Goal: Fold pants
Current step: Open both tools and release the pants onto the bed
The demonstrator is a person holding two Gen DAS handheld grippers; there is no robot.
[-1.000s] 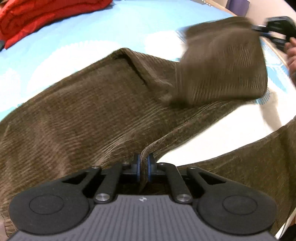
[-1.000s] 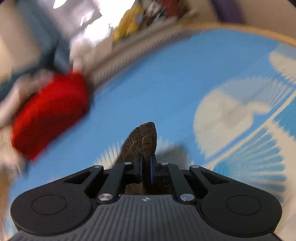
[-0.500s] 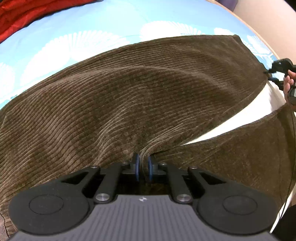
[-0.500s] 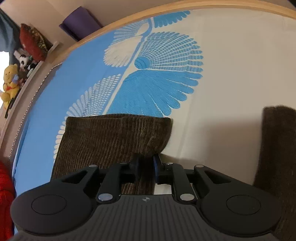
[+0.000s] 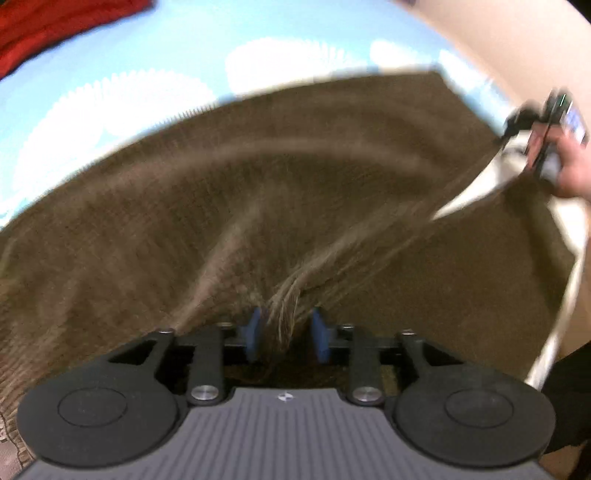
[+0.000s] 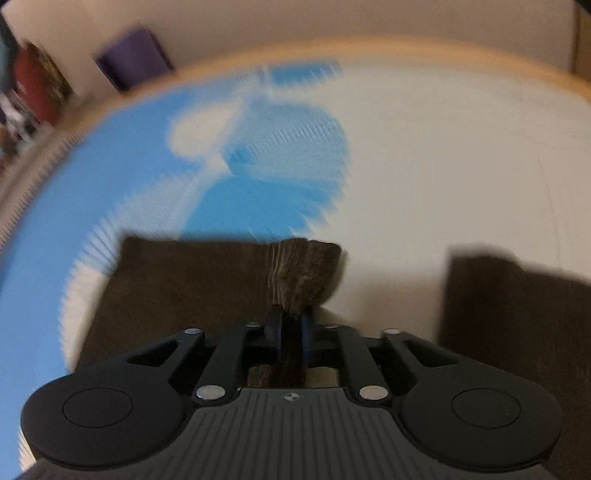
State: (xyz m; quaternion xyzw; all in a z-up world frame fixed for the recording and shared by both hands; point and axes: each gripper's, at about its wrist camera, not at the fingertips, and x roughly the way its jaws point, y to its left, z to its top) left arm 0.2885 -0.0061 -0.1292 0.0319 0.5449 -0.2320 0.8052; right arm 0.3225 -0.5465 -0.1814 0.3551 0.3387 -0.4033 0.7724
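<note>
Brown corduroy pants [image 5: 258, 206] lie spread on a blue and white sheet [image 5: 147, 74]. My left gripper [image 5: 284, 334] has its jaws apart, with a ridge of the pants' fabric [image 5: 286, 306] standing loose between the blue pads. My right gripper [image 6: 291, 326] is shut on the hem corner of one pant leg [image 6: 303, 273]. That leg [image 6: 177, 288] lies flat to the left. The other leg's end [image 6: 509, 310] lies at the right. In the left wrist view the right gripper [image 5: 524, 122] shows at the far right, held by a hand. Both views are blurred.
A red garment [image 5: 55, 26] lies at the far left of the bed. The bed's wooden edge [image 6: 332, 48] curves beyond the sheet [image 6: 443, 166]. A purple object [image 6: 133, 66] and a shelf with items [image 6: 33, 96] stand past it.
My left gripper has opened and let go of the fabric ridge. My right gripper has laid its leg down and now pulls its hem corner, still shut on it.
</note>
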